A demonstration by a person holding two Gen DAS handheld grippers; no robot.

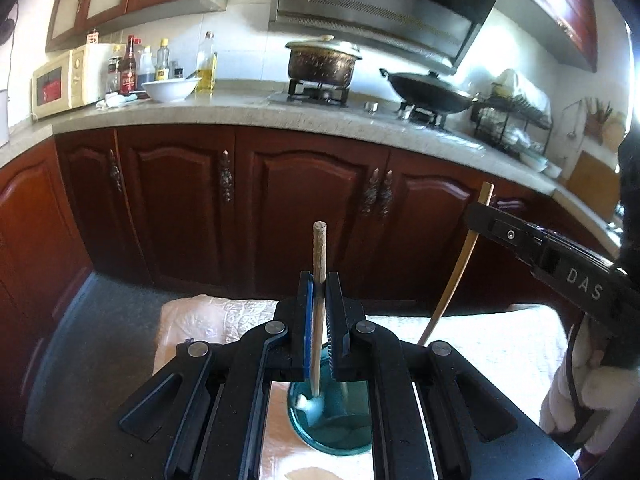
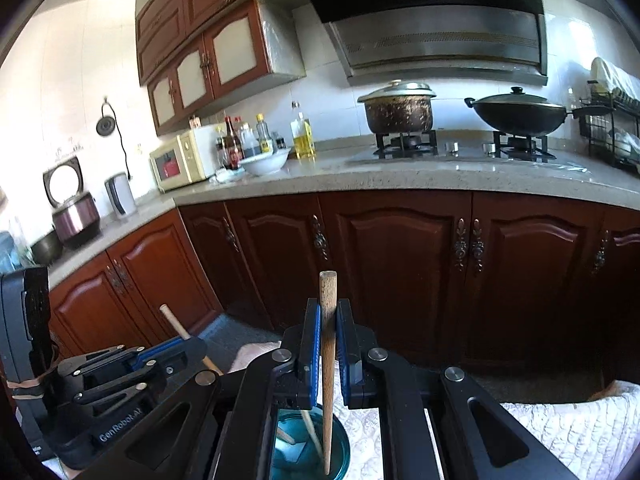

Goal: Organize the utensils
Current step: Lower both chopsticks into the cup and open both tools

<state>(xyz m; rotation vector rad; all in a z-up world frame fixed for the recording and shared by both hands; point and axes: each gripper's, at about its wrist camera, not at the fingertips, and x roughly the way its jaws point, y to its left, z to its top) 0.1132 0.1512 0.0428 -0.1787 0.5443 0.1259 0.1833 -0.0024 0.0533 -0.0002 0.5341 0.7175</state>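
Note:
In the left wrist view my left gripper (image 1: 319, 280) is shut on a pale wooden utensil handle (image 1: 319, 246). The handle stands upright with its lower end in a teal glass cup (image 1: 344, 432). At the right, my right gripper (image 1: 476, 210) grips a longer bamboo-coloured stick (image 1: 452, 280) that slants down toward the cup. In the right wrist view my right gripper (image 2: 328, 308) is shut on that brown stick (image 2: 328, 286), whose tip rests inside the teal cup (image 2: 340, 454). My left gripper (image 2: 192, 348) shows at lower left with the pale handle (image 2: 172, 318).
A white quilted cloth (image 1: 480, 344) covers the surface under the cup. Dark wooden cabinets (image 1: 304, 200) face me under a stone counter (image 1: 240, 114). On the counter stand a microwave (image 1: 68, 76), bottles, a white bowl (image 1: 170, 88), a pot (image 1: 324, 62), a wok (image 1: 432, 88) and a dish rack (image 1: 508, 120).

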